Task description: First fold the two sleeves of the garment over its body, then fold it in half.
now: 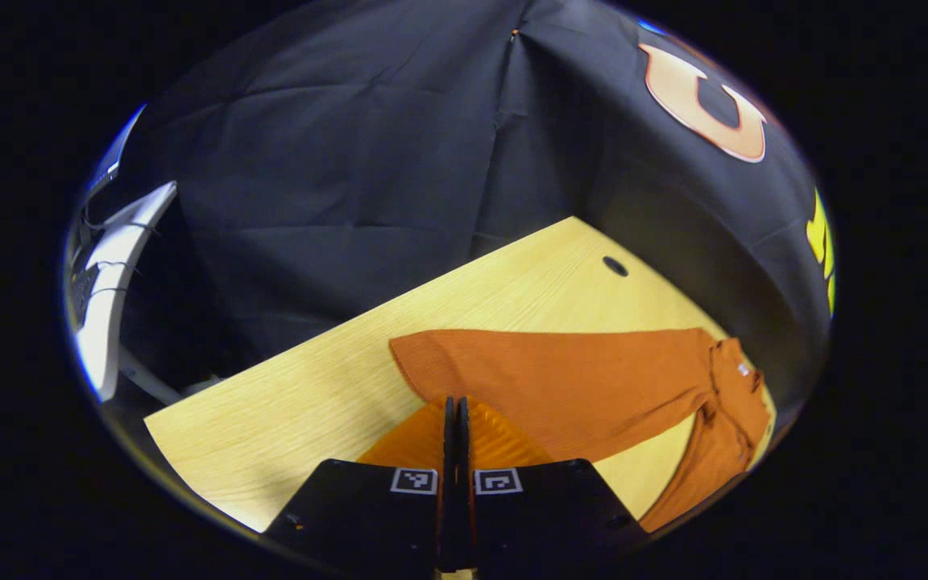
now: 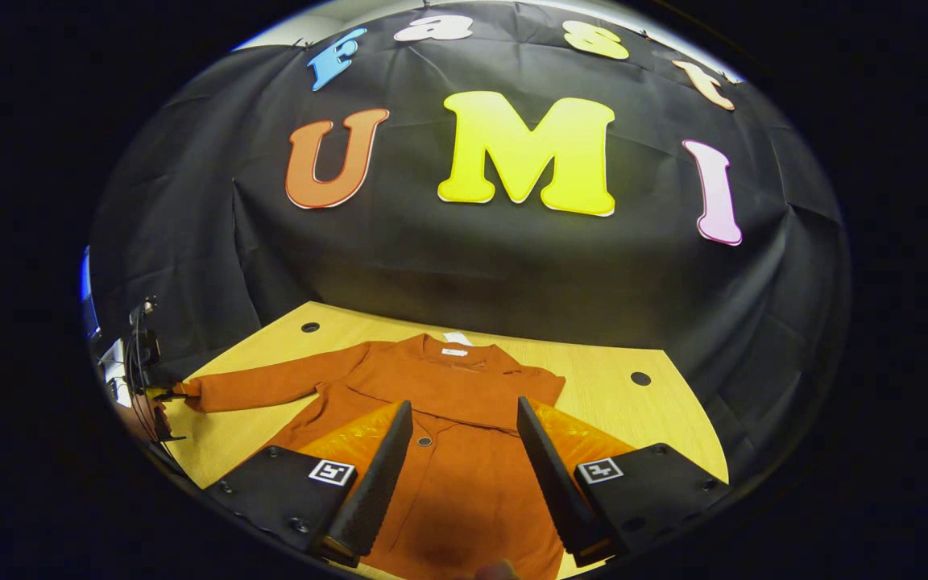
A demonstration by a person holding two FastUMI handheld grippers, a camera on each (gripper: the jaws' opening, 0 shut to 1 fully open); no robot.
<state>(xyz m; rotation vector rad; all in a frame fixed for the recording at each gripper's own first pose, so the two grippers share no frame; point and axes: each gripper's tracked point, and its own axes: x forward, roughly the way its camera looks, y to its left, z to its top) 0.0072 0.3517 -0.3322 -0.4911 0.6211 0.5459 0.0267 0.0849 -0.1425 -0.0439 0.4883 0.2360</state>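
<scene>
The coat (image 2: 448, 435) lies flat on the worktop (image 2: 617, 403), one sleeve (image 2: 271, 383) stretched out from its body. Left claw (image 1: 456, 411) closed, empty, near the sleeve; right claw (image 2: 464, 423) open above the body. Soft, limp fabric: pinch the cuff.

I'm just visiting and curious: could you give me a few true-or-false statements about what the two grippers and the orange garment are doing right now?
1. The left gripper has its fingers closed together. True.
2. The right gripper is clamped on the garment. False: its fingers stand wide apart above the orange garment.
3. The garment lies on a wooden table. True.
4. The garment is already folded in half. False: in the right gripper view it lies spread out, one sleeve stretched sideways.
5. The garment is blue. False: it is orange.
</scene>
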